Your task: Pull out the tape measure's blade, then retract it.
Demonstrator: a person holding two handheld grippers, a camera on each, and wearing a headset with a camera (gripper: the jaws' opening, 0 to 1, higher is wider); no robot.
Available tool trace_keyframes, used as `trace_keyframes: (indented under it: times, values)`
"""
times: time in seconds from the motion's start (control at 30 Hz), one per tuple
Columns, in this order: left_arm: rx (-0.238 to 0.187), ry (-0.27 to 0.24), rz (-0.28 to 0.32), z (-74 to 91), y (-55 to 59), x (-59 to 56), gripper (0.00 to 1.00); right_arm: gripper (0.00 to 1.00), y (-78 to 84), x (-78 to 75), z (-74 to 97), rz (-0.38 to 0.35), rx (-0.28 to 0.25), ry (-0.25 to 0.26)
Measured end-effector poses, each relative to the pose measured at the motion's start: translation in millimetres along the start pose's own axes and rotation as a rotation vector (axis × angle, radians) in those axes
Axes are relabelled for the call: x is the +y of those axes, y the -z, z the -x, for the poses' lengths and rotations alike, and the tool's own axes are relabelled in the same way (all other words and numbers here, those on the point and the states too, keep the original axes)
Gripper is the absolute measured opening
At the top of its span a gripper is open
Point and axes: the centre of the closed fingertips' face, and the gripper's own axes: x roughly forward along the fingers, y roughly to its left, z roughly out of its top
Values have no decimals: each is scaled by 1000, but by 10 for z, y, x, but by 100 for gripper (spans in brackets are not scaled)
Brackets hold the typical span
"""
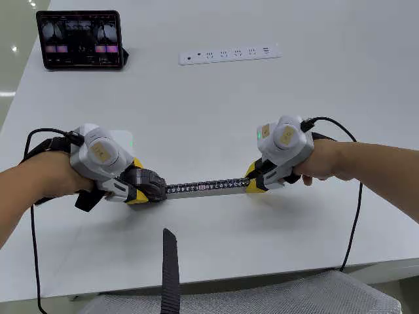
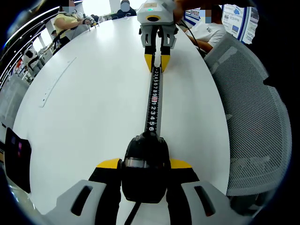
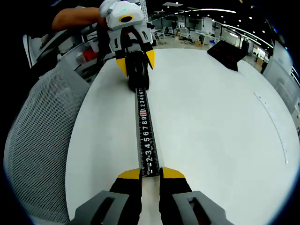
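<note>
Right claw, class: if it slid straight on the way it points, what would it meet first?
Following the blade it grips, the right claw would likely first meet the tape measure's case, held in the left claw.

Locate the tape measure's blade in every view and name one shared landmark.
Head view: blade at lower centre, running sideways from the black case.
Left gripper view: blade at centre, running up from the case.
Right gripper view: blade at centre, running up from the bottom jaws.
Shared landmark: the white power strip.
</note>
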Motion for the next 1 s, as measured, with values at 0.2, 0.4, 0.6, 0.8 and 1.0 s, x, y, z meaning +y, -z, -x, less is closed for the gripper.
trace_keyframes:
  times: [0.2, 0.4, 0.6, 0.8, 1.0]
  values:
    - [0, -1, 2, -2, 0, -1, 32, 9, 27, 3, 36, -3, 3, 4]
    - [1, -1, 2, -9, 1, 0, 32, 9, 73, -13, 60, -5, 7, 7]
    - [1, -2, 2, -6, 7, -1, 32, 9, 106, -16, 99, -3, 8, 9]
    - [2, -1, 7, -9, 0, -1, 32, 9, 169, -21, 152, -10, 11, 11]
    - [3, 1, 4, -13, 2, 5, 32, 9, 222, -37, 170, -13, 16, 18]
